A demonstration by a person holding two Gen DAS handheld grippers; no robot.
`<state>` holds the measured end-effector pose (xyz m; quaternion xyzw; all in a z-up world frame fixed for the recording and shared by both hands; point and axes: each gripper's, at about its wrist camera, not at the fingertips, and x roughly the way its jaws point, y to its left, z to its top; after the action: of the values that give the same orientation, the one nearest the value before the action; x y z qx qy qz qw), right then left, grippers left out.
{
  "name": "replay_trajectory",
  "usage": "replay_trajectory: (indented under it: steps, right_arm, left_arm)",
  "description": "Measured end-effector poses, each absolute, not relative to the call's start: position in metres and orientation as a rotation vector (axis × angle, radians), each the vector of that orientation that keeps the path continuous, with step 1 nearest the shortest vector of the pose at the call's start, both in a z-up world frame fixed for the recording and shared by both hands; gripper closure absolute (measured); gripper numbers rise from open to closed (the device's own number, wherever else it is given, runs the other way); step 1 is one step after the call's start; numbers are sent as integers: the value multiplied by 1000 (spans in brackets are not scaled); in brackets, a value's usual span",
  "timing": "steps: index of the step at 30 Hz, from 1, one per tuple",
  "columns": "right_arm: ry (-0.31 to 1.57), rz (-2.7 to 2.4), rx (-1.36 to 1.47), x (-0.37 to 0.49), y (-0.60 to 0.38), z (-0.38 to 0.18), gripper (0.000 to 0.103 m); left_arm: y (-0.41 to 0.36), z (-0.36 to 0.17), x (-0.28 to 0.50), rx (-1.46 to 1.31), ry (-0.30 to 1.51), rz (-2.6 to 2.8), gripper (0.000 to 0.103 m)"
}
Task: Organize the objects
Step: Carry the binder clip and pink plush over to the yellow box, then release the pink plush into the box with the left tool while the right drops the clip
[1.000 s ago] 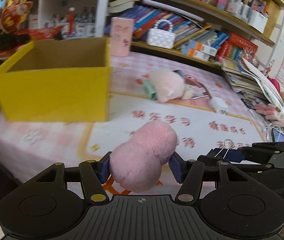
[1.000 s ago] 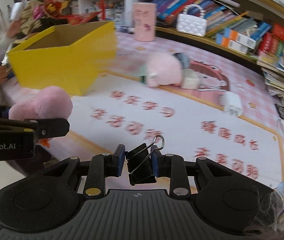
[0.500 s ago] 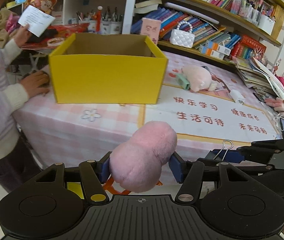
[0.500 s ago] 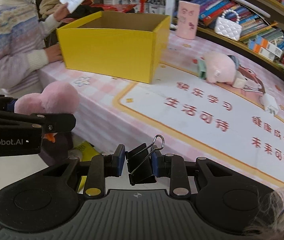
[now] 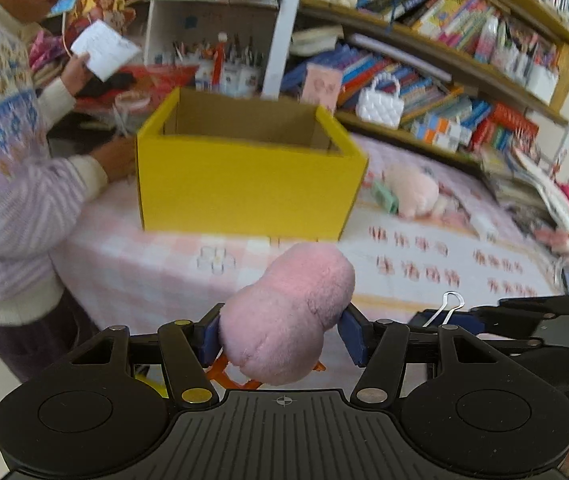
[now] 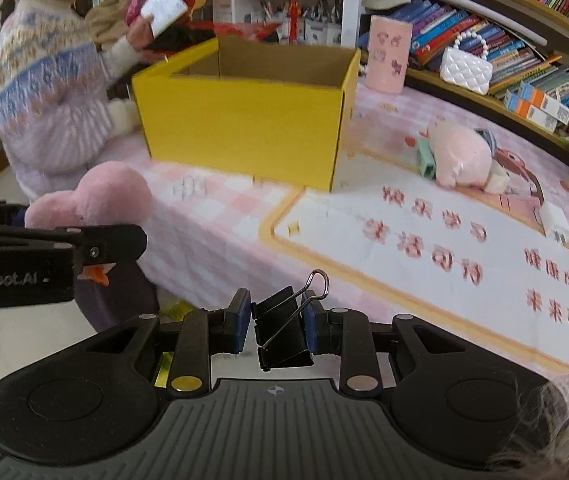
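My left gripper [image 5: 282,334] is shut on a pink plush toy [image 5: 288,316] with orange feet, held off the table's near edge. The toy also shows in the right wrist view [image 6: 92,200]. My right gripper [image 6: 278,322] is shut on a black binder clip [image 6: 280,328], whose wire handle shows in the left wrist view [image 5: 446,308]. An open yellow cardboard box [image 5: 244,176] stands on the pink checked table [image 5: 156,268], beyond both grippers; it also shows in the right wrist view [image 6: 244,120]. Its inside looks empty as far as I can see.
A person in a patterned sweater [image 5: 8,168] stands at the table's left, holding a card. A pale pink plush [image 6: 460,156], a green clip [image 6: 424,164] and a white charger [image 6: 556,220] lie on the mat. A pink cup [image 6: 388,56], a white handbag [image 6: 464,68] and bookshelves stand behind.
Both grippers have pulled back from the table and lifted, still holding their objects. The box now looks farther off and the person at the left has come into view.
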<state>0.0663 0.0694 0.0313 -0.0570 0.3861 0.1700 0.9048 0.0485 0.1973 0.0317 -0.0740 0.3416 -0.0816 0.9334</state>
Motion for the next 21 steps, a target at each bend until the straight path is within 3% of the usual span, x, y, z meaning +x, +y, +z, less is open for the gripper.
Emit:
replay_trajectory:
  steps: [12, 21]
  right_arm:
    - [504, 440, -133, 182, 81, 100, 77]
    - [549, 476, -179, 282, 94, 79, 77]
  left_arm:
    - [203, 98, 151, -158, 505, -114, 45]
    - [194, 75, 244, -105, 597, -33, 45]
